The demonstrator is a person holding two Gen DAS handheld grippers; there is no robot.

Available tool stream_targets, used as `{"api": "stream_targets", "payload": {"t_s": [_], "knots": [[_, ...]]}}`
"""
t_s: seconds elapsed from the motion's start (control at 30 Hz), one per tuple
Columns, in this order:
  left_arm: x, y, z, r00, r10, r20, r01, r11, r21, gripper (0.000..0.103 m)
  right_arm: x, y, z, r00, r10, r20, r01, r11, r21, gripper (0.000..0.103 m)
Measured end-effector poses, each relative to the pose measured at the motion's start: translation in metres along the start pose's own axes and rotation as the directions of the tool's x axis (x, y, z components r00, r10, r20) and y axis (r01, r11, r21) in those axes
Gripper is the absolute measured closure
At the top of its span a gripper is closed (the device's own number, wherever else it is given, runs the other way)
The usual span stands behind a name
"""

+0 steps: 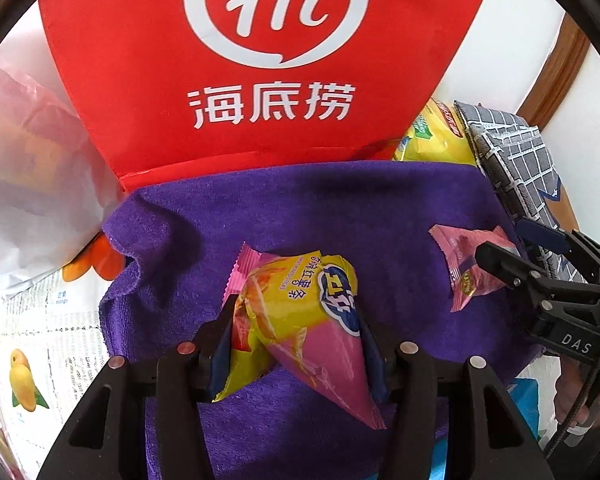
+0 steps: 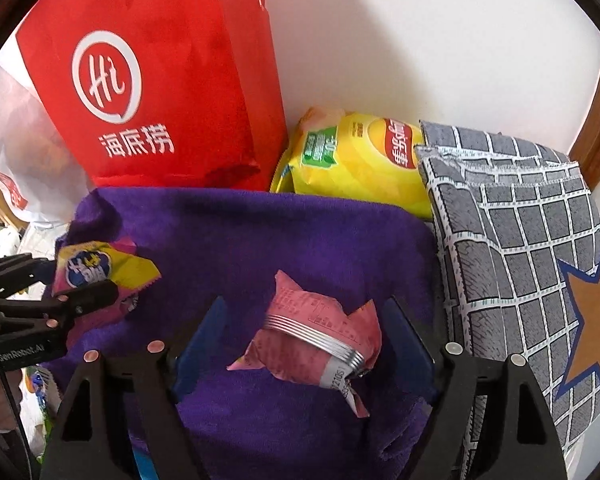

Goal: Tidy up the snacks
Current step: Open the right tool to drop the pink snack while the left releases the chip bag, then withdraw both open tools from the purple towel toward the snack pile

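A purple terry towel (image 2: 240,232) carries two packets: the yellow-and-pink sweet-potato-stick packet (image 1: 300,312) near its left edge, and the pink crinkled snack packet (image 2: 316,336) nearer its right edge, well apart. Behind the towel's far edge stands a red paper bag (image 2: 160,80), with a yellow crisp bag (image 2: 360,160) to its right. A grey grid-patterned cushion (image 2: 520,260) lies along the towel's right edge.

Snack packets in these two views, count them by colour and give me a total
Pink and yellow packet, held in the left gripper: 1
Pink packet, lying on the purple towel between the open right gripper fingers: 1
Yellow chip bag behind the towel: 1
Total: 3
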State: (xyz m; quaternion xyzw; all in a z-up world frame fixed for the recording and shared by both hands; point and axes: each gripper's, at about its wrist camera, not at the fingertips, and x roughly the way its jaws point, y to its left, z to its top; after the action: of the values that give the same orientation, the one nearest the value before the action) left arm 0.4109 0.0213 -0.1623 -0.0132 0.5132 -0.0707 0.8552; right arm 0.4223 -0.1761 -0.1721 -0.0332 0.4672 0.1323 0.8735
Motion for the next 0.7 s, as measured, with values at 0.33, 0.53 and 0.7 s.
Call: {"api": "stream_targets", "payload": {"t_s": [0.33, 0.53, 0.7], "knots": [[-0.025, -0.008, 0.000, 0.998, -0.018, 0.059, 0.016, 1.000, 0.022, 0.029, -0.025, 0.002, 0.004, 0.999, -0.026, 0.037, 0.026, 1.000, 0.007, 0.022], [-0.041, -0.009, 0.001, 0.996, -0.027, 0.080, 0.026, 1.000, 0.013, 0.029, -0.046, 0.003, 0.006, 0.996, -0.056, 0.066, 0.053, 0.998, 0.032, 0.022], [-0.053, -0.012, -0.001, 0.994, -0.031, 0.103, 0.029, 0.999, 0.019, 0.029, -0.069, 0.007, 0.002, 0.991, -0.082, 0.106, 0.079, 0.996, 0.027, 0.022]]}}
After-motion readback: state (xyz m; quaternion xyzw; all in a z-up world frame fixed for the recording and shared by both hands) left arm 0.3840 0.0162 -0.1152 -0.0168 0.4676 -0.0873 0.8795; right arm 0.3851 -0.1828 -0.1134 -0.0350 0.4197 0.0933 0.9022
